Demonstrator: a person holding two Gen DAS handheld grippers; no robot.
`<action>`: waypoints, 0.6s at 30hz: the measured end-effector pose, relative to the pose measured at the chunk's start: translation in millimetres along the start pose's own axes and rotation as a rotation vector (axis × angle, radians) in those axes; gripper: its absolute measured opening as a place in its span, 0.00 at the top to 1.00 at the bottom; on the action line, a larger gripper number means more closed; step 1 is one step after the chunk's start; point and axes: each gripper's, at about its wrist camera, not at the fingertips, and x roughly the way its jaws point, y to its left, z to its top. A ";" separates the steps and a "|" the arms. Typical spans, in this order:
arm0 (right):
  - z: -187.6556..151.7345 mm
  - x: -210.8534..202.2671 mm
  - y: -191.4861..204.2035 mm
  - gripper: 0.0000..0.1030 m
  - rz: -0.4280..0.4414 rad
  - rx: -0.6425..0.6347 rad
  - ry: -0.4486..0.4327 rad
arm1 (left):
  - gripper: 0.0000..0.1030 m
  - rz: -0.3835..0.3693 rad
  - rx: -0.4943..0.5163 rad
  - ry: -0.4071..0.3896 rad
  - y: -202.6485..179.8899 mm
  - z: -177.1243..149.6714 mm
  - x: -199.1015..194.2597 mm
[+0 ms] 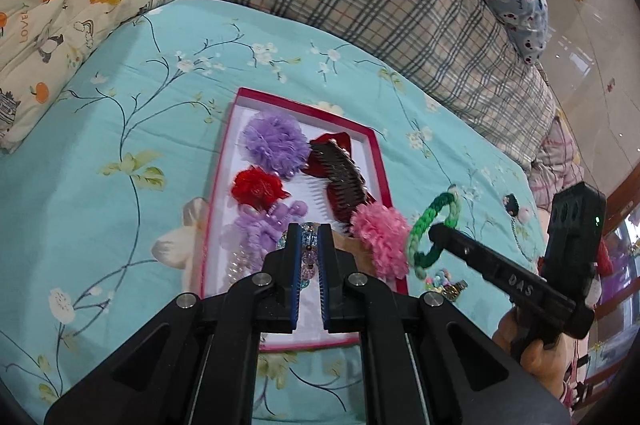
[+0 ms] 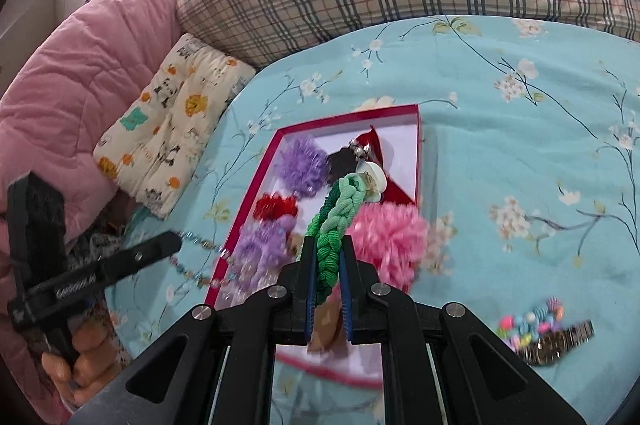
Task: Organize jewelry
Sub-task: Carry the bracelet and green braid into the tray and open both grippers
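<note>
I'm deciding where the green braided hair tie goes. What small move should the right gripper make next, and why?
Probably carry it a little forward over the red-rimmed box and lower it. The right gripper is shut on the green braided hair tie, which hangs beside the pink pompom, and other hairpieces already lie inside.

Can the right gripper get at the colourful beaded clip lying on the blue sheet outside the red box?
Probably not yet: the right gripper is shut on the green braided hair tie. The colourful beaded clip lies uncovered on the floral blue bedsheet, so the way is otherwise free.
</note>
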 end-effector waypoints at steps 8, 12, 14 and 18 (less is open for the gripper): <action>18.1 28.1 -14.2 0.91 -0.019 0.037 0.003 | 0.95 0.001 -0.020 0.017 9.4 13.4 20.4; 20.2 43.1 -19.9 0.90 -0.021 0.045 0.028 | 0.95 0.028 -0.017 0.035 13.6 13.2 34.4; 18.5 50.1 -22.1 0.90 -0.023 0.048 0.044 | 0.95 0.038 -0.028 0.055 18.8 10.1 42.4; 14.7 61.0 -27.8 0.89 -0.038 0.053 0.065 | 0.95 0.054 -0.051 0.086 29.9 3.3 53.7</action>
